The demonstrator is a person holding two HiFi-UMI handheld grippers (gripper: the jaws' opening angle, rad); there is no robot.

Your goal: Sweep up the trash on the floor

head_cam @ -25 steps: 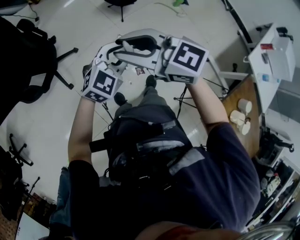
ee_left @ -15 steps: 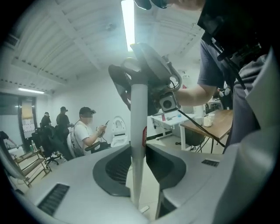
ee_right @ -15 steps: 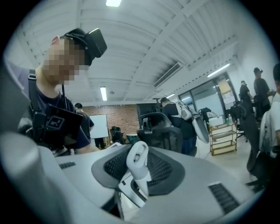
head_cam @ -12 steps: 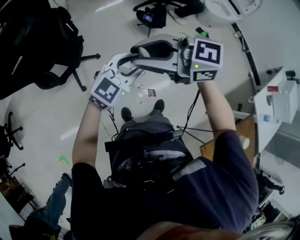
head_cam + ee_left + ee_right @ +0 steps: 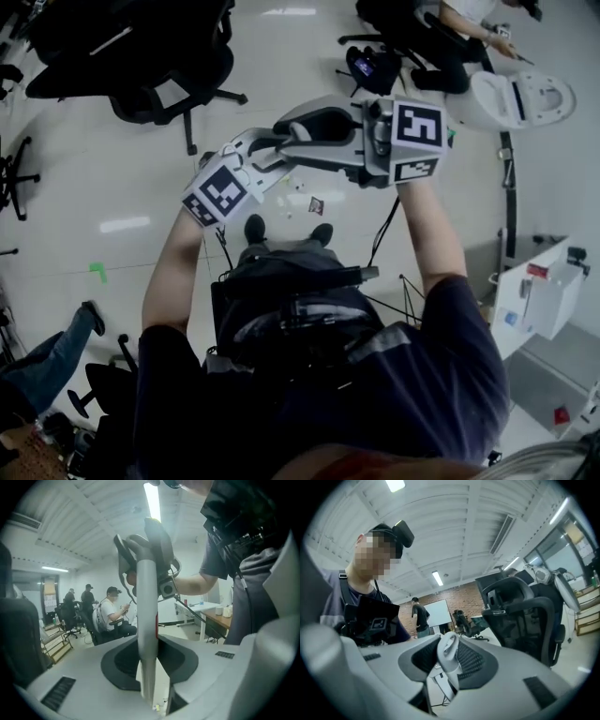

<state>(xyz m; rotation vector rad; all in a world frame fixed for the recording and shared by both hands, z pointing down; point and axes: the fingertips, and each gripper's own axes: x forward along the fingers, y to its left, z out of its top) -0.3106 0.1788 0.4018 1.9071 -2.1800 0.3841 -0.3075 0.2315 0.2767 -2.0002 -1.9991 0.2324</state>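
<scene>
Where it lies, trash [image 5: 316, 204] small, scattered

left gripper [image 5: 251, 150], right gripper [image 5: 286, 141]: 2 | pole [image 5: 146, 611]: 1 | loop handle [image 5: 447, 654]: 1

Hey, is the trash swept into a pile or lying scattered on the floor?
Scattered: a dark wrapper and pale scraps lie apart on the floor, ahead of the person's shoes.

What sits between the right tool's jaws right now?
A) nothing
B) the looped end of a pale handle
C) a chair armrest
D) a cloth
B: the right gripper view shows the right tool with its jaws closed on the handle, at its looped end.
</scene>
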